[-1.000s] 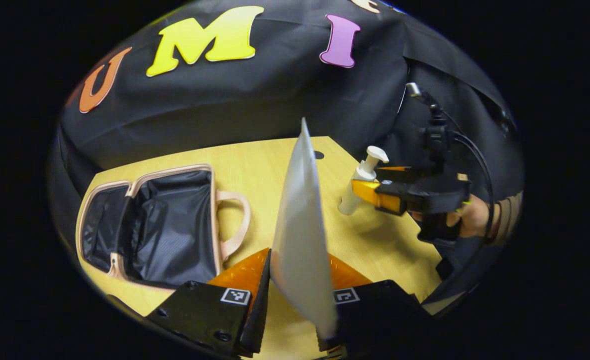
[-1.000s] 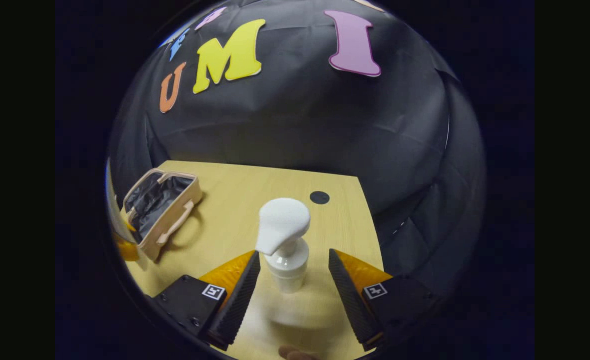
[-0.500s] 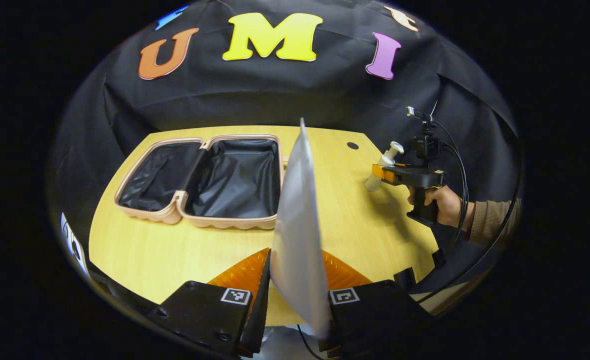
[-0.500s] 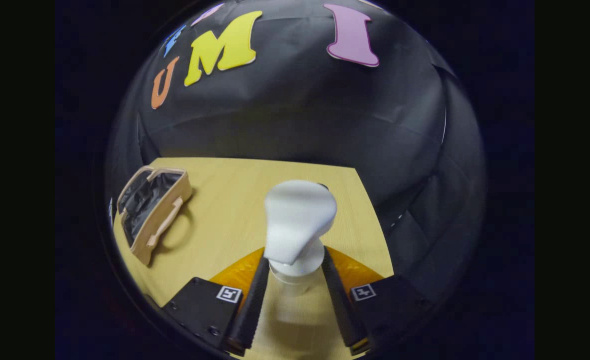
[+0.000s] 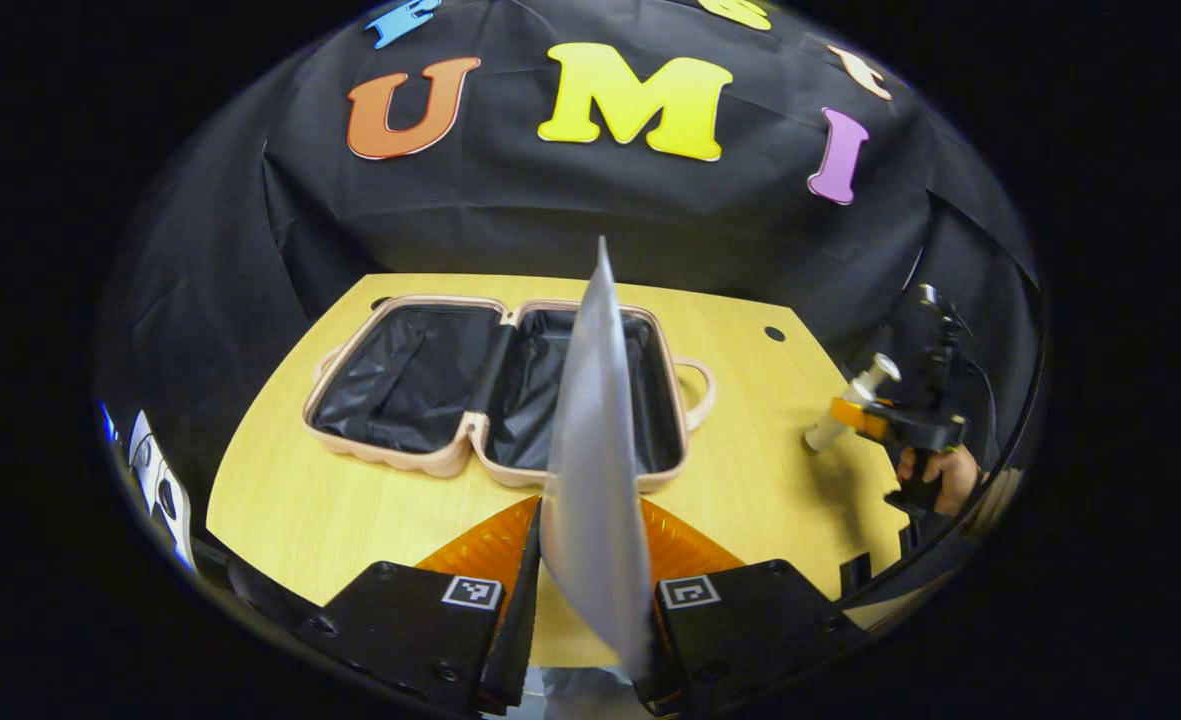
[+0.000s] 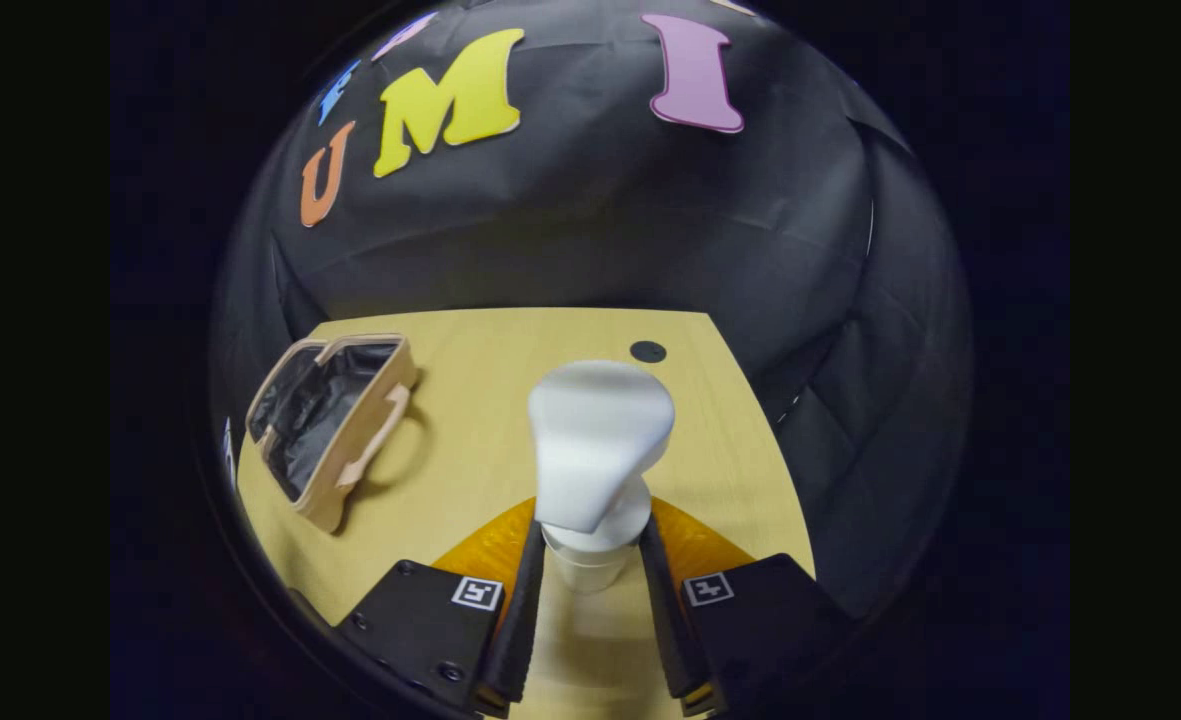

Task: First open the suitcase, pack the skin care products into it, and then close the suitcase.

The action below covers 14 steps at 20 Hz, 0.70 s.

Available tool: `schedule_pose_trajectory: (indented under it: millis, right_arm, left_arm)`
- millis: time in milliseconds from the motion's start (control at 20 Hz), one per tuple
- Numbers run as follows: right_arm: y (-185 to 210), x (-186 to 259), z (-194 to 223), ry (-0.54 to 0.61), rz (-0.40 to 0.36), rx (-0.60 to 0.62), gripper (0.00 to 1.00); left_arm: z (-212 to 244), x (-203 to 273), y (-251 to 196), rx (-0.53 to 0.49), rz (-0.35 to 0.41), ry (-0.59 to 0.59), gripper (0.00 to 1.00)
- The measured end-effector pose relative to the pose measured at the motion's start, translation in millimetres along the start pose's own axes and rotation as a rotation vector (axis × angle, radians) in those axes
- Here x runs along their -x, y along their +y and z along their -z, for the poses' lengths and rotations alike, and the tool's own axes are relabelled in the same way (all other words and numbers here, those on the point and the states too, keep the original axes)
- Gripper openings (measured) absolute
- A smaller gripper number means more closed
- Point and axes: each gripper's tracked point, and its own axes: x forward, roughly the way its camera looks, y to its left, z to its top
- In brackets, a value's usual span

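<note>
Left gripper point(image 5: 590, 560): two black blocky finger mounts, each carrying a small white square tag with a black pattern, with round black screws sunk along the left mount's lower edge – ribbed pads line the inner faces. Right gripper point(image 6: 590, 570): the same build, black mounts, one patterned white tag on each, screws at the left corner. In the left gripper view the right gripper has a black pistol handle in a hand point(image 5: 935, 470), a black camera block on top, and a dark cable looping behind it

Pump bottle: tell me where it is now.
The pump bottle is clamped in the right tongs above the table, right of the open suitcase.
</note>
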Motion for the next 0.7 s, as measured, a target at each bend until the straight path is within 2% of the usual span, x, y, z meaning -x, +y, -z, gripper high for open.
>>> schedule_pose_trajectory:
  millis: [250,300,650,700]
  right_arm:
    - [36,55,18,0.013,-0.013,-0.095,0.46]
    - [42,63,20,0.013,-0.011,-0.103,0.48]
    - [70,104,34,0.013,0.044,-0.047,0.46]
    - [75,109,38,0.014,0.043,-0.052,0.48]
  left_arm:
    - [-35,-72,31,-0.089,0.015,0.006,0.43]
    - [-36,-87,32,-0.104,0.027,0.017,0.43]
    - [-9,-166,31,-0.125,0.065,0.184,0.43]
    - [-6,-172,32,-0.125,0.065,0.205,0.43]
